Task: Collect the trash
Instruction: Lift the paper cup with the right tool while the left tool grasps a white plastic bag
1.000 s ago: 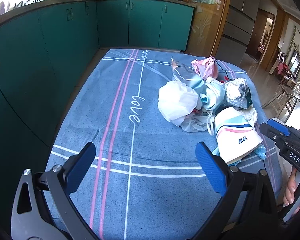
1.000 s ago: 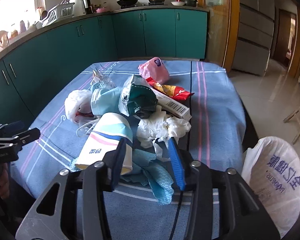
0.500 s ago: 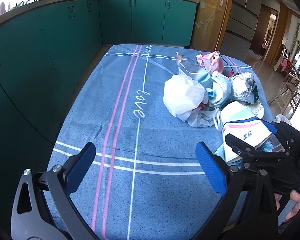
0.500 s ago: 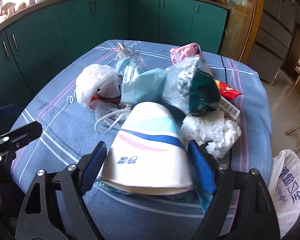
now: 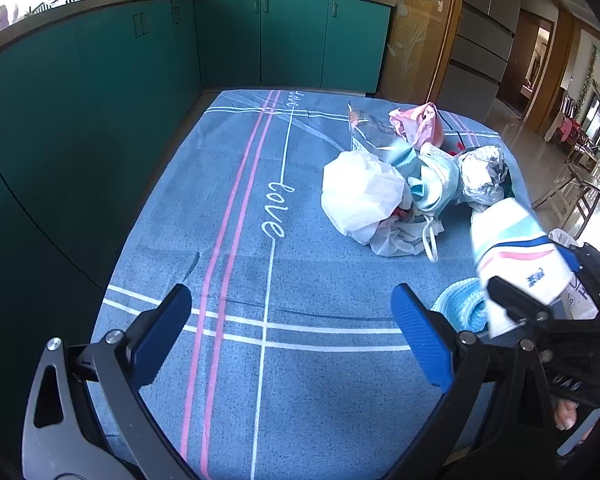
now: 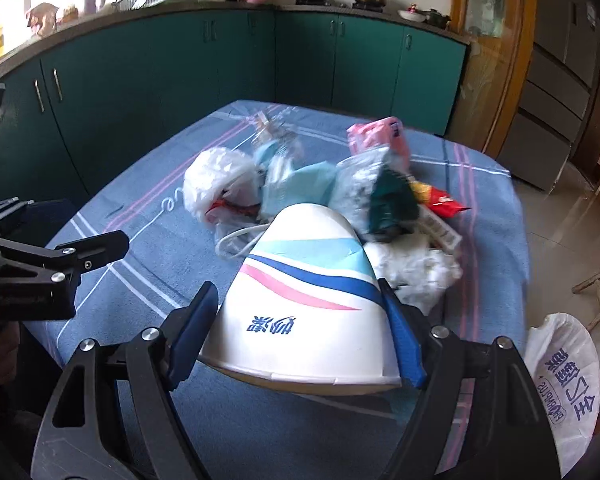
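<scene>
left wrist view: the left tongs (image 5: 288, 332) hang wide open and empty over bare counter (image 5: 236, 184); at 3 o'clock the paper cup (image 5: 520, 256) now sits in the right tongs (image 5: 540, 280).

right wrist view: the right tongs (image 6: 298, 334), after opening wide then closing a little, grip the paper cup (image 6: 300, 300), lifted from the trash pile (image 6: 300, 184); the white bag (image 6: 564, 392) waits at 4 o'clock.

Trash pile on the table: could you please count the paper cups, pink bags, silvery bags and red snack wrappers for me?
Paper cup: 1
Pink bag: 1
Silvery bag: 1
Red snack wrapper: 1
Total: 4
</scene>
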`<action>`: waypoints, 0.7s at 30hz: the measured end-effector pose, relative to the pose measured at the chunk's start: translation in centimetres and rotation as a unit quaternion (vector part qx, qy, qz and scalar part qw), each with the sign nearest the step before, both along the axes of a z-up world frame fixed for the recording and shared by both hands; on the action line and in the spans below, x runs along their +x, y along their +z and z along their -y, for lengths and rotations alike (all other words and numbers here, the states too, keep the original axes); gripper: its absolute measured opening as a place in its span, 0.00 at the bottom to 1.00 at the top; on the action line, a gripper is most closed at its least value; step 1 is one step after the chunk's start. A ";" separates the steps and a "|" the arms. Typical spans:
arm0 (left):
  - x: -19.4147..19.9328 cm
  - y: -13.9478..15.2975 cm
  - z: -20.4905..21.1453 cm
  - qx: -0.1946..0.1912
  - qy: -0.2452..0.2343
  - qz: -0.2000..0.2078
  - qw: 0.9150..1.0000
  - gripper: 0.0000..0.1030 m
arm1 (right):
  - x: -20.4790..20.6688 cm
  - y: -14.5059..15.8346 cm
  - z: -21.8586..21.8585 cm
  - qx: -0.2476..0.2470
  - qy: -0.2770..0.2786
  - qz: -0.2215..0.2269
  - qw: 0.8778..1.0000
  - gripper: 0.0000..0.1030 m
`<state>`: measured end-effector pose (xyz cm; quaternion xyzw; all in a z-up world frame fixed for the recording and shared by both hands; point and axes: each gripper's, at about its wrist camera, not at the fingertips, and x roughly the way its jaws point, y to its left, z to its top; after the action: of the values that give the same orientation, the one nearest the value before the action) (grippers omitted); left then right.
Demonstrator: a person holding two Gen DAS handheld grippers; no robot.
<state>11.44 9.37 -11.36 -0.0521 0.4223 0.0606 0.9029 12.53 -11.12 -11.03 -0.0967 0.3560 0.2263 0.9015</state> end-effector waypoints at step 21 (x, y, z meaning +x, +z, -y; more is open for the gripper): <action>9.3 -2.4 3.8 -0.017 -0.104 -0.036 0.994 0.51 | -0.2 0.2 8.8 0.017 -0.105 0.006 0.994 0.75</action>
<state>20.71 5.53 -13.77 -0.0207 0.4590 -0.0391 0.8874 12.36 -19.93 -10.83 -0.0452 0.3552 0.1359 0.9238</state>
